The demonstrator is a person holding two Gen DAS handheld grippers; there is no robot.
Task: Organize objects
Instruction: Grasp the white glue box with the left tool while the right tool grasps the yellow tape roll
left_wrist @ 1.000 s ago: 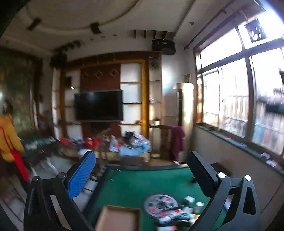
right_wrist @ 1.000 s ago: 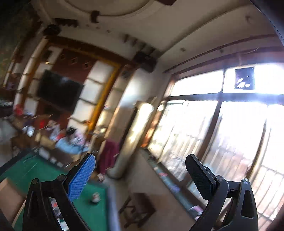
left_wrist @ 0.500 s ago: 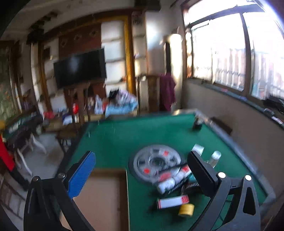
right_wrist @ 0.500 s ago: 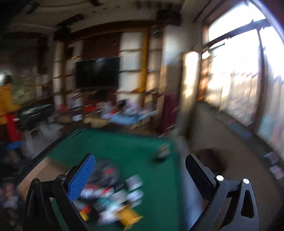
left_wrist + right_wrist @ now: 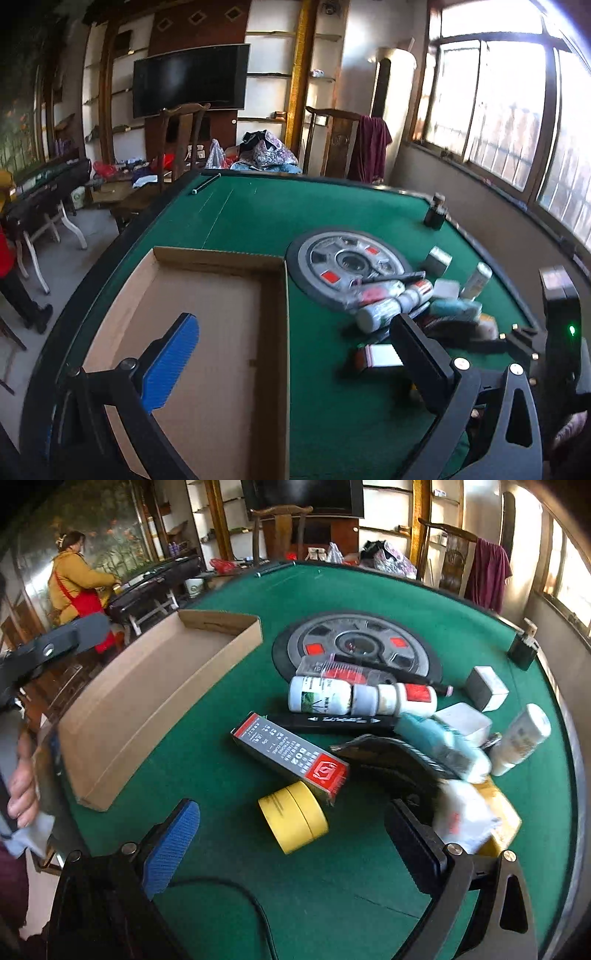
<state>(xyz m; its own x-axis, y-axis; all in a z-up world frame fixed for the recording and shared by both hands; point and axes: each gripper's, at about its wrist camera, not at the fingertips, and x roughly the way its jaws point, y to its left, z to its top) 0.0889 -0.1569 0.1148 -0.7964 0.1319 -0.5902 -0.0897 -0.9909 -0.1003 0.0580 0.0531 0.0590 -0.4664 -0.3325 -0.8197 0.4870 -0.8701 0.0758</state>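
- left gripper (image 5: 295,354) hangs above the green table (image 5: 258,218), tilted down over the cardboard tray (image 5: 207,317), its fingers wide apart and holding nothing.
- right gripper (image 5: 291,845) hangs low over the table's near edge, fingers spread wide, nothing between them.
- yellow tape roll (image 5: 293,821) lies just ahead of the right gripper, touching a grey and red box (image 5: 290,755).
- white bottle (image 5: 319,696) and other clutter sit piled beside the tray, partly on a round metal disc (image 5: 354,642).

A home living room: wall-mounted television (image 5: 190,83), wooden chairs (image 5: 183,144), and a green-felt game table (image 5: 258,218).
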